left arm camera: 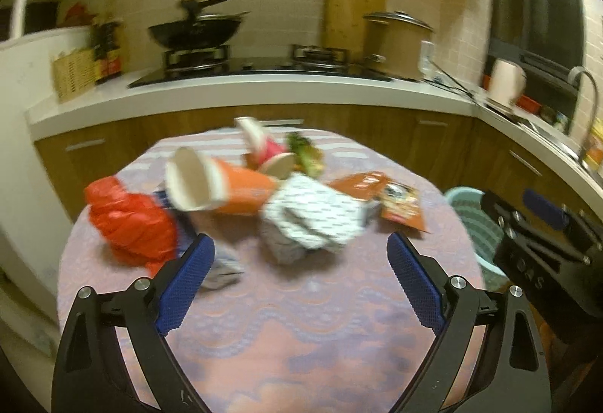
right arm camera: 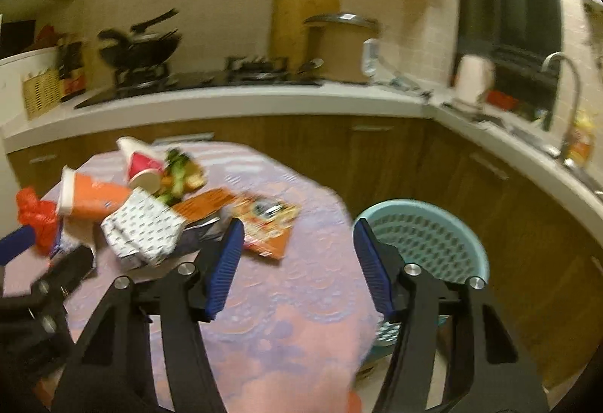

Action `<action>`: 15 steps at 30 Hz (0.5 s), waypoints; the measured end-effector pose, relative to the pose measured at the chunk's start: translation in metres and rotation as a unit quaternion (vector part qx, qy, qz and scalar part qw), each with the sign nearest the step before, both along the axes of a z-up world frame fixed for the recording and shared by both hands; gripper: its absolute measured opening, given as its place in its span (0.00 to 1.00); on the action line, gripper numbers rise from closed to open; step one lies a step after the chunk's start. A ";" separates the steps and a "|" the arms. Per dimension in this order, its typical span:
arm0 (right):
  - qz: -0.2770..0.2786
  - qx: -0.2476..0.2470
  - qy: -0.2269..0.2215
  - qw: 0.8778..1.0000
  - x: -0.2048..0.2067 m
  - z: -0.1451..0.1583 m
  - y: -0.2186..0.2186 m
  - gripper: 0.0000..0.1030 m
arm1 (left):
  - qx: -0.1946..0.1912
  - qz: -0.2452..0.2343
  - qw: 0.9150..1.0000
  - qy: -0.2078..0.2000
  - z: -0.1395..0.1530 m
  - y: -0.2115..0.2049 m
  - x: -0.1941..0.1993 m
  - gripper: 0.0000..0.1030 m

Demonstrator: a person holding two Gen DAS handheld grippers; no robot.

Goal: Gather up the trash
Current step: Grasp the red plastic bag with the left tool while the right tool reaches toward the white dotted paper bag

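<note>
Trash (left arm camera: 264, 194) heaped mid-table, near table (left arm camera: 301, 337) edge bare, both grippers (left arm camera: 301, 262) (right arm camera: 297, 262) agape, empty.

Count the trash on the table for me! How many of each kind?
Paper cups: 2, orange cup and pink cup
Plastic bags: 1, red bag
Patterned cartons: 1, white carton
Orange snack wrappers: 2, and
Food scraps pile: 1
Total: 7
</note>
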State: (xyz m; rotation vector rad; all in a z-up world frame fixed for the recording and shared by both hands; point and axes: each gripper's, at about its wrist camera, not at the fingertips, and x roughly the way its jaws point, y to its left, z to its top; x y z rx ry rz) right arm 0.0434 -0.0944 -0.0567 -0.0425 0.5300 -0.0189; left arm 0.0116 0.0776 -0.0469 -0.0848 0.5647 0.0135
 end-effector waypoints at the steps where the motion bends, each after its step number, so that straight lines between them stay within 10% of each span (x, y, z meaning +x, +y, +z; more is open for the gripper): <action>1: 0.008 0.003 0.007 1.000 0.004 -0.003 0.005 0.54 | -0.004 0.019 1.000 0.000 -0.001 0.013 0.001 0.88; 9: 0.061 -0.021 0.017 0.998 0.018 -0.016 0.051 0.51 | -0.028 0.164 0.986 0.014 -0.008 0.122 0.010 0.88; 15: 0.098 -0.021 0.024 0.995 0.028 -0.022 0.071 0.51 | -0.045 0.168 0.984 0.049 -0.022 0.161 0.028 0.88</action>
